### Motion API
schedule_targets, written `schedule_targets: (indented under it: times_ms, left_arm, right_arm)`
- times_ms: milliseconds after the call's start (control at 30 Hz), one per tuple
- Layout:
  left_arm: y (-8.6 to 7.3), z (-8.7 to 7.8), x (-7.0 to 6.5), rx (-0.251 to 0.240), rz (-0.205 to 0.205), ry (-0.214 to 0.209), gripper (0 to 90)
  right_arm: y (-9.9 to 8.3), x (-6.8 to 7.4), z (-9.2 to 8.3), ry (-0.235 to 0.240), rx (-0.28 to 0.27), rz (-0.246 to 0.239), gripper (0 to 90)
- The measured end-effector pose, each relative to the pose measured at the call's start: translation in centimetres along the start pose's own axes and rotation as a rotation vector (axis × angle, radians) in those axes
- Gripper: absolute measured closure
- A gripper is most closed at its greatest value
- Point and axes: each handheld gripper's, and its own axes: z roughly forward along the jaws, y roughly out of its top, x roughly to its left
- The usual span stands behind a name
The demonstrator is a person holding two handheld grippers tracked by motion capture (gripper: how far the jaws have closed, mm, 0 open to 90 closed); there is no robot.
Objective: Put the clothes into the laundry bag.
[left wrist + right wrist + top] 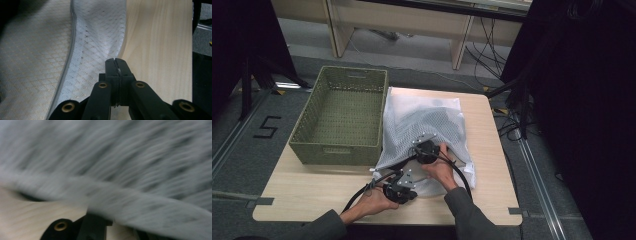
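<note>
1. Only writing I can spot is a black "5" marked on the grey floor left of the table. No brand or label readable on the bag or basket.
2. The thing being worked on is a white mesh laundry bag, lying flat on the light wooden table, right-of-centre in the high view. Its left edge touches the right side of a green woven basket, which sits on the table's left half.
3. The bag's long axis runs from the near edge of the table toward the far edge, tilted a bit so the near end drifts right. Something dark shows through the mesh in the middle, can't tell what.
4. Left gripper: jaws pressed together. They sit at the bag's edge where mesh meets bare wood, and there may be a sliver of fabric pinched between them, but I honestly can't tell. A grey zipper line runs along the bag just beside it.
5. Right gripper rests on top of the bag near its middle. Its own view is badly blurred, just smeared grey mesh draped over the jaws, so the tips are hidden. Going by everything else, the jaws are closed; whether they hold mesh is unclear.
6. Both forearms get cut off at the bottom of the high view.
</note>
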Motion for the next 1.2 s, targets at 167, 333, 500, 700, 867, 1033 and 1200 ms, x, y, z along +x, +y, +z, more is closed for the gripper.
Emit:
schedule_targets:
  times_ms: [167, 333, 500, 700, 867, 1033, 1200]
  left_arm:
    - [0.0, 0.0, 0.0, 0.004, 0.002, -0.003, 88.9]
    - [0.1, 0.0, 0.0, 0.004, 0.0, -0.002, 88.9]
    - [0.0, 0.0, 0.0, 0.003, -0.004, -0.001, 88.6]
    - [0.1, 0.0, -0.1, 0.008, -0.013, -0.004, 85.8]
    - [0.8, -1.0, -0.3, 0.016, 0.038, 0.017, 75.0]
    - [2.6, -5.0, 0.5, -0.112, 0.088, 0.247, 62.1]
    - [3.1, -7.0, 2.7, -0.108, 0.093, 0.465, 48.8]
  right_arm:
    - [0.9, -2.0, 0.8, -0.17, -0.053, -0.001, 87.6]
    - [0.6, -3.8, 0.7, -0.146, -0.06, 0.068, 84.6]
    - [0.8, -3.1, -2.2, -0.013, -0.047, 0.075, 79.6]
    - [0.1, -3.0, -8.4, 0.037, -0.094, 0.022, 69.2]
    - [-1.4, -4.2, -11.2, 0.009, -0.129, 0.044, 62.9]
    - [-3.3, -5.3, -12.3, 0.005, -0.12, 0.079, 60.9]
    - [-4.5, -5.6, -13.1, 0.012, -0.12, 0.103, 60.0]
